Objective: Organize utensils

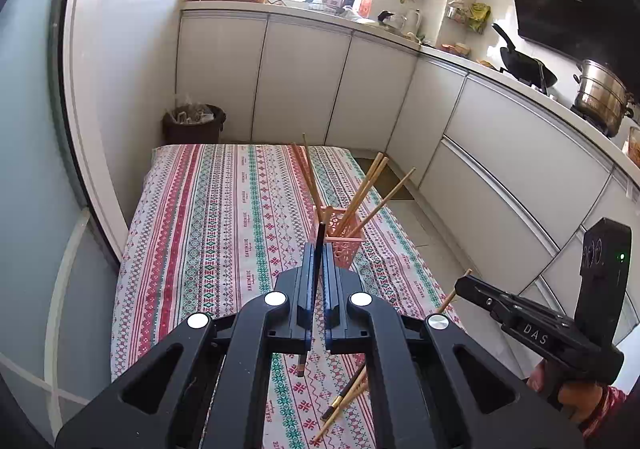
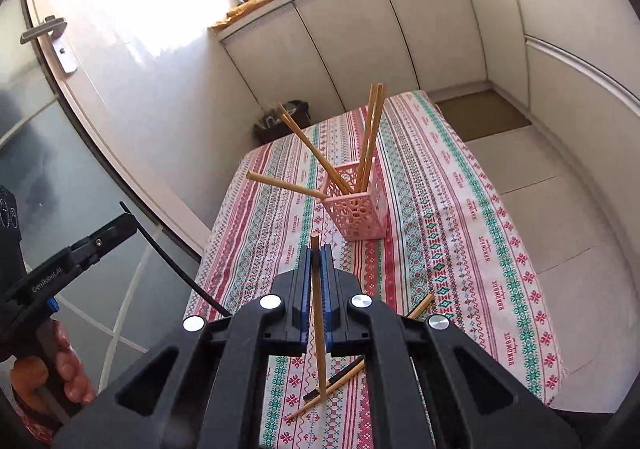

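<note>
The left gripper (image 1: 316, 249) fingers clamp a dark chopstick (image 1: 319, 249) near mid-length. The right gripper (image 2: 316, 253) fingers clamp a bamboo chopstick (image 2: 318, 329) likewise. Both sticks appear light, rigid and smooth; a mid-shaft grip likely limits pivoting. Ahead stands the pink holder (image 2: 356, 209), containing several chopsticks. More loose chopsticks (image 2: 340, 381) lie on the tabletop (image 2: 460, 249) below the fingers.

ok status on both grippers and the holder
Left gripper shut on black chopstick. Right gripper shut on wooden chopstick. Pink holder upright, path clear.
</note>
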Tool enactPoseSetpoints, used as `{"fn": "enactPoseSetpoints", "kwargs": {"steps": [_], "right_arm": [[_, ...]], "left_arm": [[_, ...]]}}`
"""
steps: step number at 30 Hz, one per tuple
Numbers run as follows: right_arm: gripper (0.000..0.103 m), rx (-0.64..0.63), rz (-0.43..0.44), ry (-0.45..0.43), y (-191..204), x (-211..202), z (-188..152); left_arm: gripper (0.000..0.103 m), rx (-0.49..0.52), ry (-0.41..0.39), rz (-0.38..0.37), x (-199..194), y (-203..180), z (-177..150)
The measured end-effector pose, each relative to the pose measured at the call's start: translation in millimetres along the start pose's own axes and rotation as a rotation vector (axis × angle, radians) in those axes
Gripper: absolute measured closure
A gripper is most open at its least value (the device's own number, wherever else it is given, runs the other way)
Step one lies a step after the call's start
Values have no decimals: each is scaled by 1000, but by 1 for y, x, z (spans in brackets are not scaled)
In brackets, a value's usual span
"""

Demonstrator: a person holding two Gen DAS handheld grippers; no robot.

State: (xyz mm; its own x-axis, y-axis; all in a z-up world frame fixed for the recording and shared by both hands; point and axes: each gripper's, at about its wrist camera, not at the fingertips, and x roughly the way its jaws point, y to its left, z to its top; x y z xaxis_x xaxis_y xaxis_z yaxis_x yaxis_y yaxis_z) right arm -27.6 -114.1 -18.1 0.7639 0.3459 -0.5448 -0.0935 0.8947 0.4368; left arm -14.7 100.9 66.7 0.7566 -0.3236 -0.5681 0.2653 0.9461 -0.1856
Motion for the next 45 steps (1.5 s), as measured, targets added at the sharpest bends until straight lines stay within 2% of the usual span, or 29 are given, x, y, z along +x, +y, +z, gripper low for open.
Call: {"fn": "enactPoseSetpoints", "kwargs": {"steps": [11, 22, 30, 34, 37, 40, 45], "right_arm": [[98, -70, -5, -93, 13, -46, 17], [98, -45, 9, -145, -2, -78, 42], [98, -11, 12, -151, -22, -83, 53], [98, 29, -10, -115, -38, -72, 49], [98, 99, -23, -36, -59, -51, 37], [98, 175, -41, 56, -84, -24, 19], [98, 200, -52, 59, -101, -14, 10]], "left_arm": [[100, 70, -49, 0, -20, -55, -3], [101, 83, -85, -2, -16, -82, 8], [101, 122, -69, -12, -5, -98, 16], [100, 140, 14, -9, 16, -96, 9], [96, 203, 210, -20, 56, -95, -15], [96, 222, 348, -1, 94, -88, -47], [96, 191, 446, 0, 130, -74, -78]]}}
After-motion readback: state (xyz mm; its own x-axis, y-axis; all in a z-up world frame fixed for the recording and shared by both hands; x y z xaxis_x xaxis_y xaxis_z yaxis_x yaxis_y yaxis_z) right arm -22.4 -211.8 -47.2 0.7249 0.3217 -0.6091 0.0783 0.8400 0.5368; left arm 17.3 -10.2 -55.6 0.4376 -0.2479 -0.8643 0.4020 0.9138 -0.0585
